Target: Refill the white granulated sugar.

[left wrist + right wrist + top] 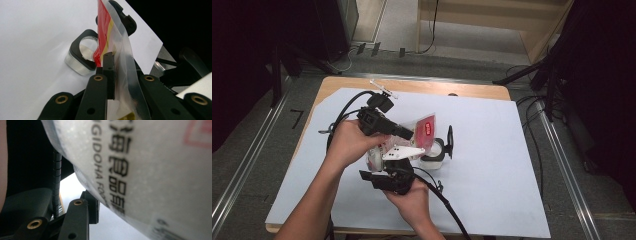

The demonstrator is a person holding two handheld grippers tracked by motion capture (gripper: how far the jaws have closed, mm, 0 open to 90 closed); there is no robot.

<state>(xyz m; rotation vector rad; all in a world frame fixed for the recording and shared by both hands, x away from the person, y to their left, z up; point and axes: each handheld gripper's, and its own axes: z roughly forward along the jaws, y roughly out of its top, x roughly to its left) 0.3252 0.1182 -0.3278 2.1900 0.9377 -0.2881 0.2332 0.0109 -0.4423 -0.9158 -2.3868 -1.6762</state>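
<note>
A clear plastic bag (426,128) with a red label hangs over the table between both grippers. My left gripper (410,134) comes in from the left and is shut on the bag's (125,50) red and yellow edge, with film pinched between its fingers (109,72). Coming up from below, my right gripper (384,162) has one finger (90,206) pressed against the bag's white printed side (150,170); its other finger is hidden behind the bag. A small clear container (433,155) with a black rim (82,53) stands under the bag, its black lid (449,141) swung open.
A white sheet (497,160) covers most of the wooden table (422,86). Black cables (447,205) trail from both grippers toward the near edge. A small white part (383,90) lies at the table's far side. Dark stands and cables flank the table on the floor.
</note>
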